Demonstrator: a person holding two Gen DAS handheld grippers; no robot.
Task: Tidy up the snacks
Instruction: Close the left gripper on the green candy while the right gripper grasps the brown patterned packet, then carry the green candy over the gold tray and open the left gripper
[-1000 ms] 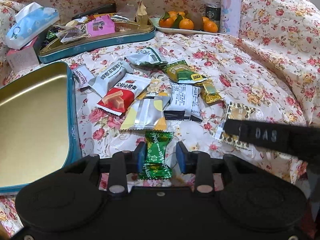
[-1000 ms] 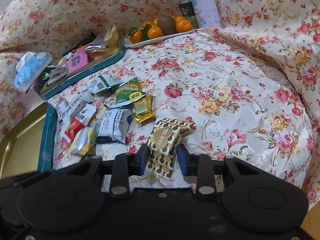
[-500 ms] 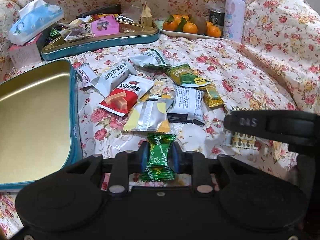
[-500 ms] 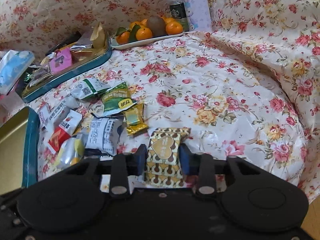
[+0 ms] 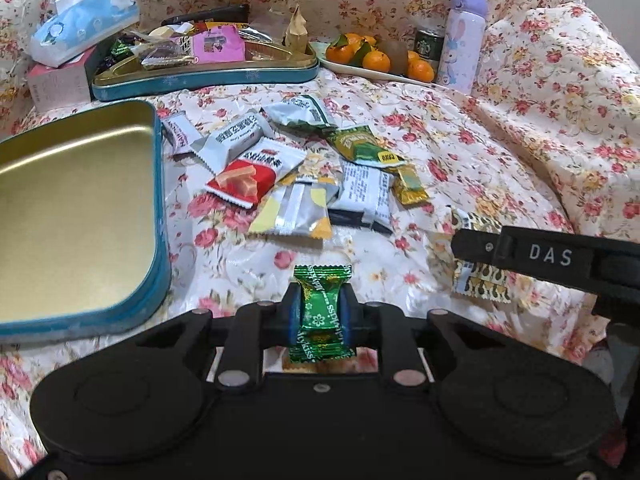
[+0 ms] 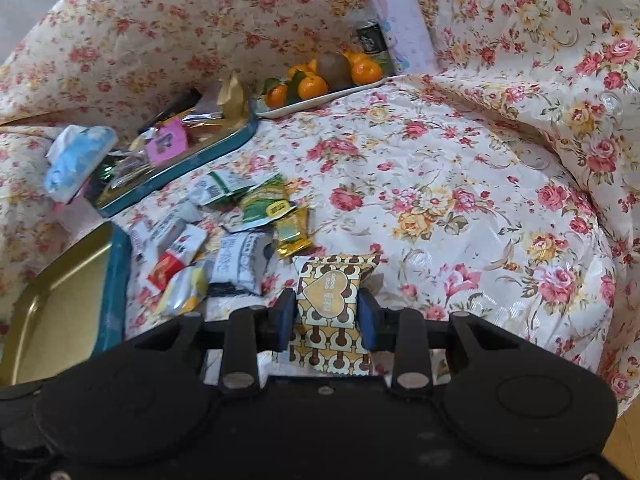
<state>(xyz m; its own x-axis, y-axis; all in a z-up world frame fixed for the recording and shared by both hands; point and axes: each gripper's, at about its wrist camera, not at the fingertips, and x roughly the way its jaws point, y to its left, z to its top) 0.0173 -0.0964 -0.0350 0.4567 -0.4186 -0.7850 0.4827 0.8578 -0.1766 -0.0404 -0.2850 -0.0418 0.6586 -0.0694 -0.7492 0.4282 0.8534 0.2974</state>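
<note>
Green foil is showing between our left gripper's (image 5: 320, 316) fingers (image 5: 291, 312): we are clamping a green wrapped candy (image 5: 322, 312) by its middle, the blue pads pressing on both sides and the twisted ends sticking out above and below. It is sitting just above the floral cloth (image 5: 460, 148), near the lower right corner of the empty gold tin (image 5: 160, 240) with the teal wall.

Our right gripper (image 6: 326, 314) is gripping a brown and gold patterned packet (image 6: 330, 304) with a heart on its face; the fingers (image 6: 367, 316) are standing narrow, pads against both edges of the packet. In the left wrist view, that same packet (image 5: 478, 276) is showing partly behind the black right finger marked DAS.

We are noting a loose pile of snacks lying on the cloth between the two tins: a red and white packet (image 5: 252, 172), a silver and yellow packet (image 5: 294, 216), a white printed packet (image 5: 364, 196), a green sachet (image 5: 360, 148) and a small gold candy (image 5: 408, 186). The farther teal tin (image 5: 208, 80) is holding mixed sweets, including a pink packet (image 5: 218, 46).

At the back, a tissue pack (image 5: 80, 28) is resting on a pink box (image 5: 56, 82), and a plate of oranges (image 5: 376, 60) is standing beside a dark can (image 5: 428, 46) and a lilac bottle (image 5: 460, 36).
</note>
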